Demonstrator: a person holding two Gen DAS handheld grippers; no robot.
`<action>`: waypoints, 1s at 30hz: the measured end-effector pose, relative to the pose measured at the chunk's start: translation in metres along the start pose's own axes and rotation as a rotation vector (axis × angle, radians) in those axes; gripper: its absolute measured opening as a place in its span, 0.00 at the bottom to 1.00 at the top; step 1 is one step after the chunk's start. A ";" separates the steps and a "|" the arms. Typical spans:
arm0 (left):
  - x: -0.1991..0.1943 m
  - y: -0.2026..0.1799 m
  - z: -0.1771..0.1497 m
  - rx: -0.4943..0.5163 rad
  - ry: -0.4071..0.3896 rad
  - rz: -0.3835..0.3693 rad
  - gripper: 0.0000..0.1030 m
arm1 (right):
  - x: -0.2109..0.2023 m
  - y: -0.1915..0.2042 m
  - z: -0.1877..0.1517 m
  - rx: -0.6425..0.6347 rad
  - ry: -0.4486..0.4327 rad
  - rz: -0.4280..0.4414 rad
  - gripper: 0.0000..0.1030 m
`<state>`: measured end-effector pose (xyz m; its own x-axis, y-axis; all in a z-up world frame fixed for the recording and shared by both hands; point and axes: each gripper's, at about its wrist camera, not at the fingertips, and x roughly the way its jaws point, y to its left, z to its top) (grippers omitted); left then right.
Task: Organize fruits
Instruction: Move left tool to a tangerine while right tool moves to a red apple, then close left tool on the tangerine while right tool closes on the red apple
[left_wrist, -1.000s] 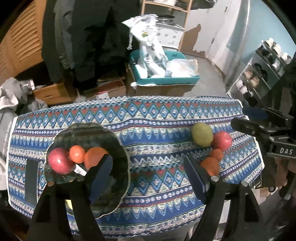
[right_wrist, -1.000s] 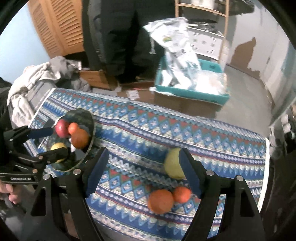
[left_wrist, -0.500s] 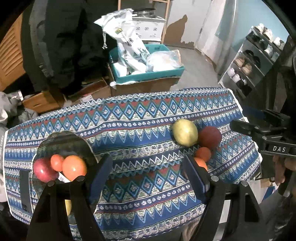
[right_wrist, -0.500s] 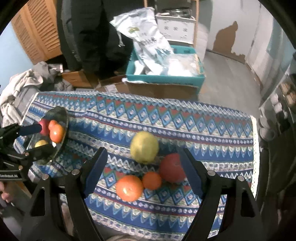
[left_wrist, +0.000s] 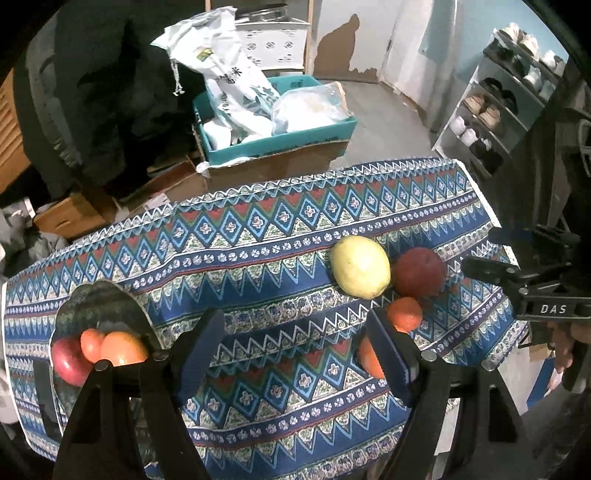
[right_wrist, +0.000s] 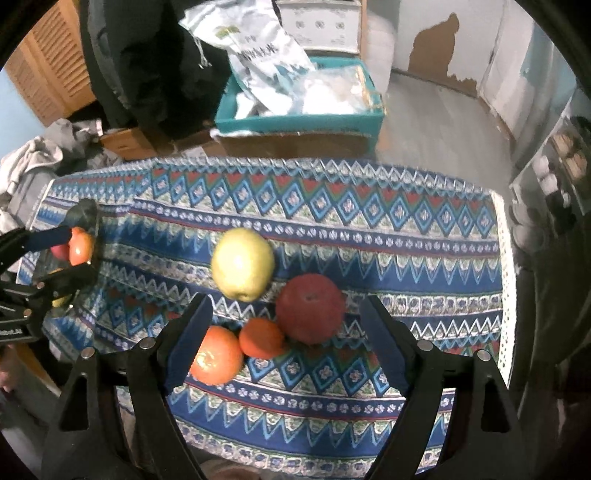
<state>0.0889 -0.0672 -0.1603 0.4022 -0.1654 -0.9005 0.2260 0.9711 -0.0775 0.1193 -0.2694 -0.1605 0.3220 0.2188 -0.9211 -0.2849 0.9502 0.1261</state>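
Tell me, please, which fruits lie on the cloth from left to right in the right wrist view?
Large orange → yellow-green apple → small orange → red apple.

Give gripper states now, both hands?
Left gripper: open, holding nothing.
Right gripper: opening, holding nothing; orange and apple lie loose between its fingers.

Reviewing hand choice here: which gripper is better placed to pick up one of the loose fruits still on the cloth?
Right. The right gripper hangs over the loose cluster, jaws opening and empty, the small orange and red apple between its fingers. The left gripper frames bare tablecloth, nearer the dark plate.
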 end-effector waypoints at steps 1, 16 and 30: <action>0.003 -0.002 0.001 0.005 0.003 -0.001 0.78 | 0.004 -0.002 0.000 0.007 0.010 0.004 0.81; 0.064 -0.012 0.011 0.045 0.083 -0.037 0.78 | 0.086 -0.029 -0.004 0.055 0.160 0.031 0.81; 0.090 -0.016 0.012 0.031 0.134 -0.086 0.78 | 0.124 -0.029 -0.006 0.075 0.216 0.038 0.78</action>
<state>0.1326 -0.0996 -0.2350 0.2589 -0.2215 -0.9402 0.2828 0.9481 -0.1454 0.1623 -0.2715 -0.2804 0.1090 0.2100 -0.9716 -0.2228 0.9577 0.1820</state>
